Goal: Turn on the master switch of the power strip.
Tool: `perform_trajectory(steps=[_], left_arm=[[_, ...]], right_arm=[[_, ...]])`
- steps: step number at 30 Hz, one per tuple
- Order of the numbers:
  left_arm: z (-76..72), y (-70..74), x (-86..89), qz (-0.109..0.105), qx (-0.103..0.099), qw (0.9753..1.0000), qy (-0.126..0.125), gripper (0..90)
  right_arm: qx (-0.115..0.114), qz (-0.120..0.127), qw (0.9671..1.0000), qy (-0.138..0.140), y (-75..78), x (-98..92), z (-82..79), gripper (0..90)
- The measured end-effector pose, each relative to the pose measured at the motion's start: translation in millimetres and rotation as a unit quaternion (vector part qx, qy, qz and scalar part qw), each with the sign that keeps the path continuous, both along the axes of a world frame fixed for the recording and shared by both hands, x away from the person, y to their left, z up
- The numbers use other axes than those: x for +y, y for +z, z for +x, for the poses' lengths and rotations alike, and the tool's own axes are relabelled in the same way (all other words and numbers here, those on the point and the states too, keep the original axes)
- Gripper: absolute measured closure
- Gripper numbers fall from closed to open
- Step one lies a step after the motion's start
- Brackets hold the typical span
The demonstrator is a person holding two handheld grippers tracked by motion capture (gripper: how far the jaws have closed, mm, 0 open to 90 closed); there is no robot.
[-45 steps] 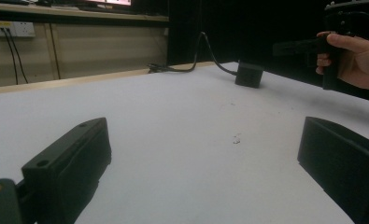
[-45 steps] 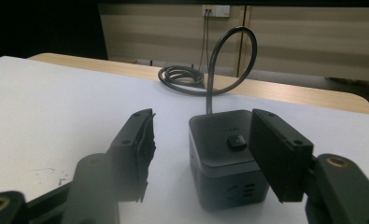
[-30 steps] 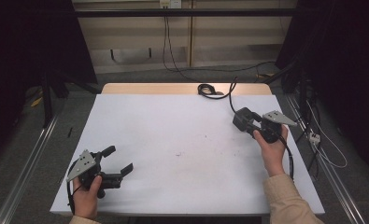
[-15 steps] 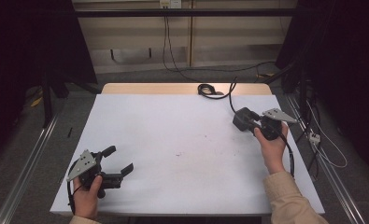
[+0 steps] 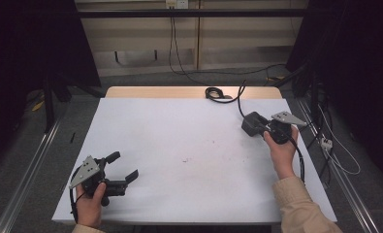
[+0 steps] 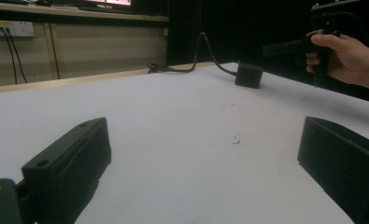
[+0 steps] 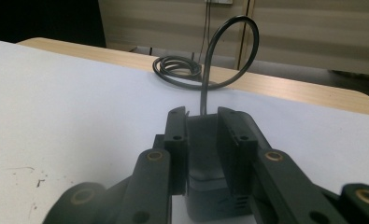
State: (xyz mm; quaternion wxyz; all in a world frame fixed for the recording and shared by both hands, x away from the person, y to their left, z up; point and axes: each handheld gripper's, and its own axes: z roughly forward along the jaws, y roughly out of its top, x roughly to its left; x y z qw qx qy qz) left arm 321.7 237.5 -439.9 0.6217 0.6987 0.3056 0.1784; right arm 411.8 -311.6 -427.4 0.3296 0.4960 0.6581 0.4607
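Observation:
A black power adapter (image 5: 247, 129) rests on the white table (image 5: 189, 131) at the right, its cable running back to a coil (image 5: 216, 93) at the far edge. My right gripper (image 5: 255, 124) is shut on it, and in the right gripper view both jaws press the adapter's (image 7: 205, 186) sides near my right gripper (image 7: 202, 114) tips. My left gripper (image 5: 122, 166) is held low at the near left with its jaws wide open and nothing between them. The left gripper view looks past my left gripper (image 6: 201, 154) across the table to the adapter (image 6: 248, 74).
The coiled cable (image 7: 177, 70) lies on the bare wooden strip (image 5: 179, 92) at the table's far edge. Faint dark specks (image 5: 186, 160) mark the table's middle. A wall with sockets (image 5: 175, 4) stands behind, and rails run along both table sides.

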Motion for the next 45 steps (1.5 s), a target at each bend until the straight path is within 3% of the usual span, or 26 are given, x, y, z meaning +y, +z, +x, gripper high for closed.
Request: perform_trajectory(steps=[15, 45], left_arm=[[0.2, -0.3, -0.8, 0.0, 0.001, 1.0, 0.001, 2.5], [0.3, -0.4, -1.1, 0.0, 0.001, 1.0, 0.0, 2.5]], right_arm=[[0.011, 0.014, 0.9998, -0.009, -3.4, -7.5, 2.7, 79.0], [0.018, -0.013, 0.9997, -0.002, 1.7, -4.8, 12.2, 84.0]])
